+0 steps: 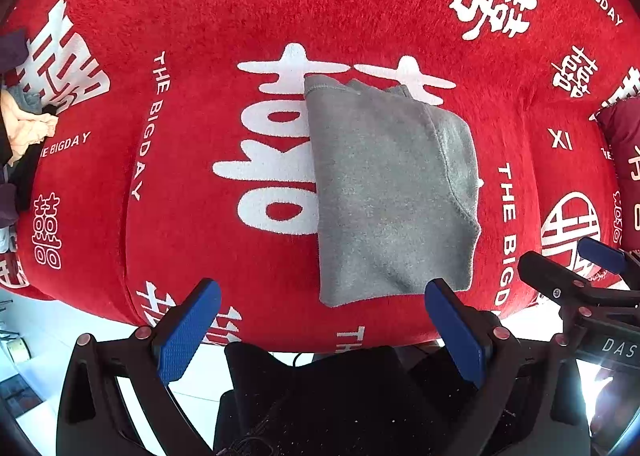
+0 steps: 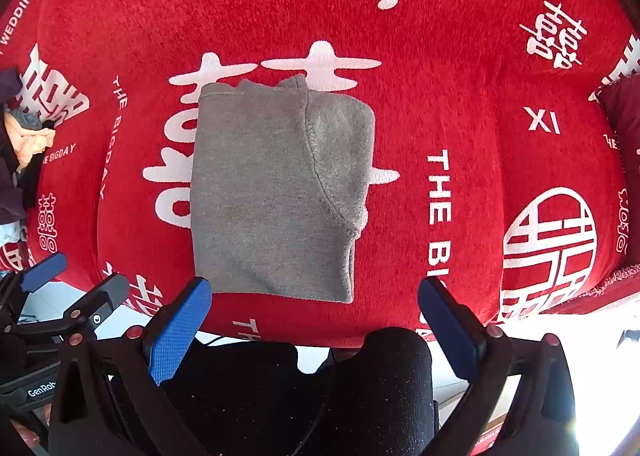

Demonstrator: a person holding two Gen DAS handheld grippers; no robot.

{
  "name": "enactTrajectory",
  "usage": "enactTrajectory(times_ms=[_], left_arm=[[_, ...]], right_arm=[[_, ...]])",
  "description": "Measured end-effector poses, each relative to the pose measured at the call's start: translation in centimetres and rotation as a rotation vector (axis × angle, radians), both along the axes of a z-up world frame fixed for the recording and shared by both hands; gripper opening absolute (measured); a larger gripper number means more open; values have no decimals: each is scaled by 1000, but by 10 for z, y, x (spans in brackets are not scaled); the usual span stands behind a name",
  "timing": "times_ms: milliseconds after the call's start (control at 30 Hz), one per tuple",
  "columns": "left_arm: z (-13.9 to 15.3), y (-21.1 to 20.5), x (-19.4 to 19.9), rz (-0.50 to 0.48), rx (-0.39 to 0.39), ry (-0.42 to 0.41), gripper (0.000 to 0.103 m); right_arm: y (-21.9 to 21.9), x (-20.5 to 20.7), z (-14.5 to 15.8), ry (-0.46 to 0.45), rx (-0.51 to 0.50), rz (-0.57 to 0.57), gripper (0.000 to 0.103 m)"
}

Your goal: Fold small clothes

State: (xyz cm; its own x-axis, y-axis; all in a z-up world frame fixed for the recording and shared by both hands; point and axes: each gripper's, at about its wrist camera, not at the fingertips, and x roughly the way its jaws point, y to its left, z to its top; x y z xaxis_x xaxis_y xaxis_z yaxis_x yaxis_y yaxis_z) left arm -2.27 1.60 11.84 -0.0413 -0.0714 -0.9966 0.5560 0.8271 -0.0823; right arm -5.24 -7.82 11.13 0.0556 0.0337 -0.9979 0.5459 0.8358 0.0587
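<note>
Lying folded into a rough rectangle, the grey fleece garment runs lengthwise away from the cameras on the red plush cover with white characters. Heaped clothes at far left are cut off. Left gripper and right gripper hover spread apart, empty, at its near edge.

Folded grey top flat on red blanket. Left gripper wide open, nothing in it, just below top's edge.

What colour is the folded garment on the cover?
Plain grey garment, clearest in the right wrist view.
</note>
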Motion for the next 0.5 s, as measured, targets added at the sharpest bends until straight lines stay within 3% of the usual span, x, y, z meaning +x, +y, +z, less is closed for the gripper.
enactTrajectory(times_ms=[500], left_arm=[[3, 6, 0, 11, -1, -10, 102]], right_arm=[[1, 1, 3, -2, -9, 1, 103]])
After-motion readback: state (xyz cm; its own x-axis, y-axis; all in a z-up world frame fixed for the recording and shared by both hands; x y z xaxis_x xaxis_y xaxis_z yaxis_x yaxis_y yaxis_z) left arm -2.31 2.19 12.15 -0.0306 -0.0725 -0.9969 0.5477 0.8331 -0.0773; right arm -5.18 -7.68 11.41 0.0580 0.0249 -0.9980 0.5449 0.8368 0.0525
